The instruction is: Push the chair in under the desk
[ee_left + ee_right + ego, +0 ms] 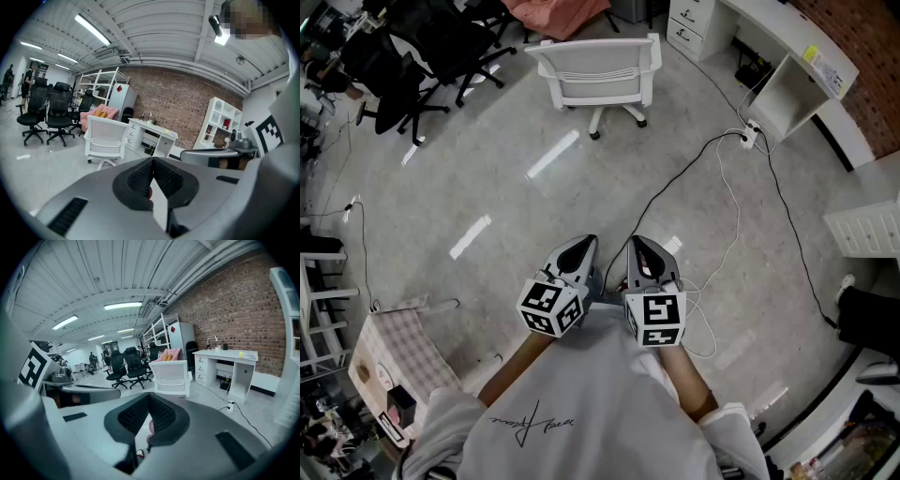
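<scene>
Grey floor [487, 187] holds the chair [602, 73], well apart from the worktop [787, 33]; my left gripper [581, 247] and right gripper [639, 247] jaws sit closed, empty.

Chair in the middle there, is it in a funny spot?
Yes. The chair stands alone on the open floor, away from the desk, not tucked under it. A cable also trails loose across the floor.
</scene>
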The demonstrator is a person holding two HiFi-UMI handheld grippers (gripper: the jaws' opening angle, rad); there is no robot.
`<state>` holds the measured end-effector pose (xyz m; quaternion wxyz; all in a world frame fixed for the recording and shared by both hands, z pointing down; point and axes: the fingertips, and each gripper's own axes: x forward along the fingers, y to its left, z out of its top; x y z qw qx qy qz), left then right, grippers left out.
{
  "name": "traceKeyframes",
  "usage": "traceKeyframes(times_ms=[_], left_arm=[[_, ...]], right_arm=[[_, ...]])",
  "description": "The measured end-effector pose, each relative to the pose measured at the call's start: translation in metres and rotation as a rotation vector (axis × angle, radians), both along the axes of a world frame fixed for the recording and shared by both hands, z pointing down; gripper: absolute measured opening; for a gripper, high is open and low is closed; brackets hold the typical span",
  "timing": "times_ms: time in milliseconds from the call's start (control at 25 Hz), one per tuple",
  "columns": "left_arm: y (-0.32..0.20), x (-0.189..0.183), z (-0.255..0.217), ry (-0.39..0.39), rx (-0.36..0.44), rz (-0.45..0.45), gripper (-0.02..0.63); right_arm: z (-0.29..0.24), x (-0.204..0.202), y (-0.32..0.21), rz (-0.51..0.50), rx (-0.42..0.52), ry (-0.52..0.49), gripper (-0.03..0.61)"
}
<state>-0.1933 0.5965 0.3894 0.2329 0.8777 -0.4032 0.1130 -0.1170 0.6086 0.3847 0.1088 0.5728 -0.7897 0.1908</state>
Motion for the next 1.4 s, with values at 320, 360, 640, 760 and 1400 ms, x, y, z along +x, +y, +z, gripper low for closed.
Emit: traceKeyframes(times_ms=[320,360,640,760,1400], left_arm=[[-0.009,-0.012,0.006,0.009,-0.016,-0.027,0.005],[-0.012,-0.013,0.007,0.014,-0.017,-0.027,0.005],[-0.044,-0.016,0.005,0.033,0.003,-0.039,0.005],[-0.061,-0.02,0.002,0.038,0.004,-0.046,0.005],[-0.161,-0.05,0.001,0.025,-0.006,-0.083,0.005]], right_arm=[[0.008,-0.016,-0.007,-0.036,-0.02,0.002,0.026],[0.009,-0.017,-0.009,-0.037,-0.023,0.004,0.026],[0.01,-0.017,-0.031,-0.028,-0.056,-0.055,0.026],[0.011,-0.021,-0.046,-0.035,-0.07,-0.062,0.026],[0.015,-0.05,-0.149,-0.086,-0.113,-0.048,0.027]])
